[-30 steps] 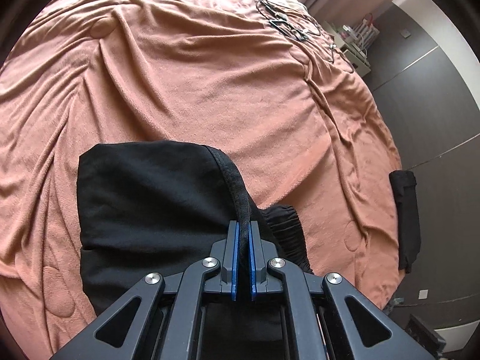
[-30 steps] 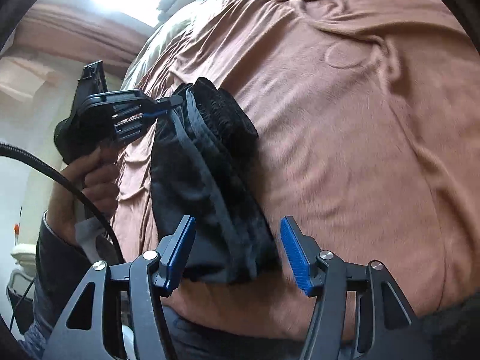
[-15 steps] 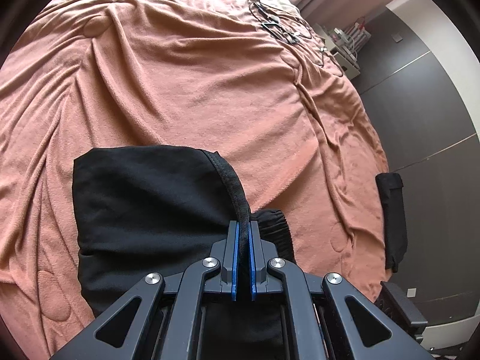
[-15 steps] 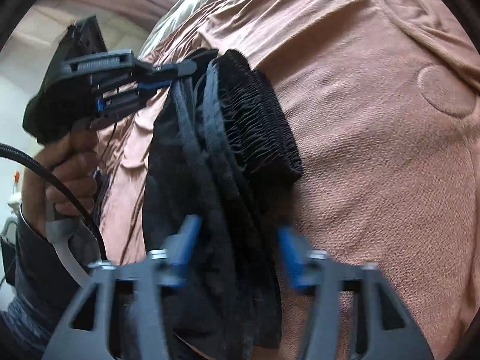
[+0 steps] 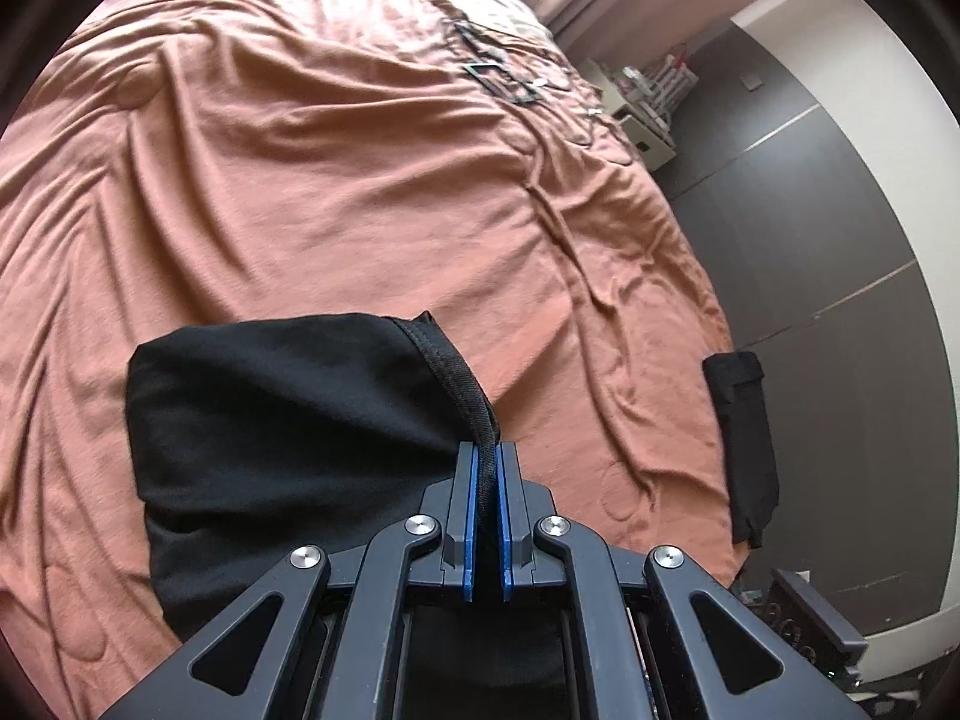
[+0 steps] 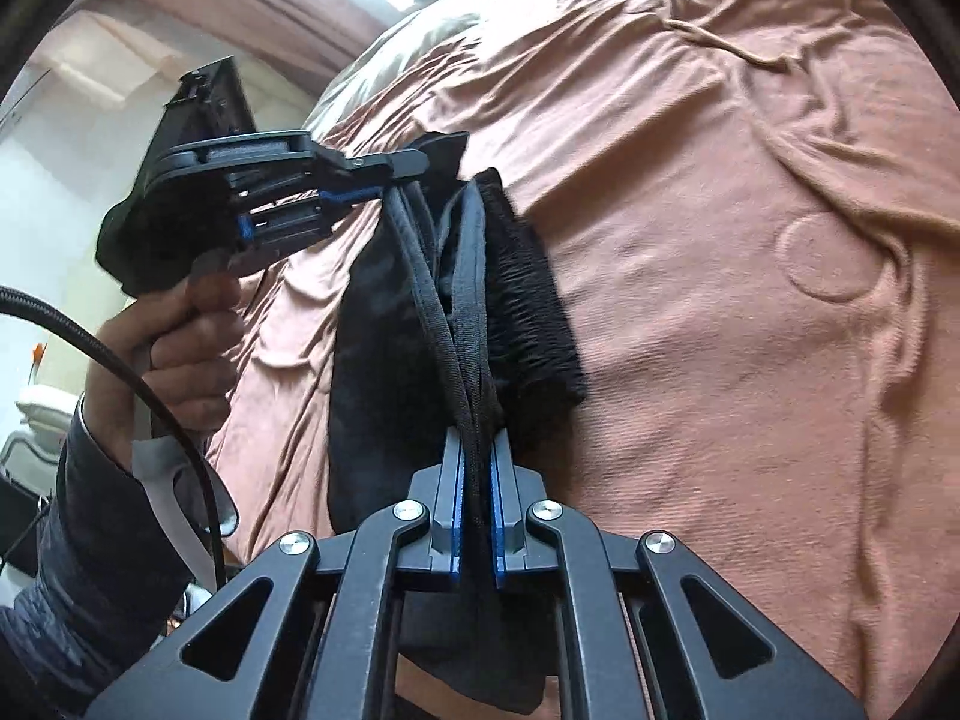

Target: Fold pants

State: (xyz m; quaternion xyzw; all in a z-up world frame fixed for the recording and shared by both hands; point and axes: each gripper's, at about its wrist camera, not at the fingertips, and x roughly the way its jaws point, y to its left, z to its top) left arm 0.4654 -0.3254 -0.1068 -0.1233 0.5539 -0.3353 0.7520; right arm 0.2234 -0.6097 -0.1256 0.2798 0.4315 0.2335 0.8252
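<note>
1. Black pants (image 5: 288,420) lie folded in a stack on the wrinkled salmon bedspread (image 5: 336,192), near its front edge
2. Left gripper (image 5: 487,462): blue pads pressed together on the pants' corded hem edge, which runs up from the jaws along the stack's right side
3. Right gripper (image 6: 477,456): jaws clamped on several stacked seam edges of the pants; ribbed elastic waistband (image 6: 528,306) sits just right of the pinched layers
4. In the right wrist view the left gripper (image 6: 414,171) grips the far end of the same edge, held by a hand (image 6: 180,348) with a black cable (image 6: 120,372) crossing in front of it
5. No containers in use; a shelf unit (image 5: 651,102) with small items stands past the bed's far right corner, contents too small to tell
6. Open room: broad bare bedspread beyond and left of the pants; right bed edge drops to dark floor (image 5: 840,252)
7. A second dark folded cloth (image 5: 744,444) hangs at the bed's right edge, well apart from the pants
</note>
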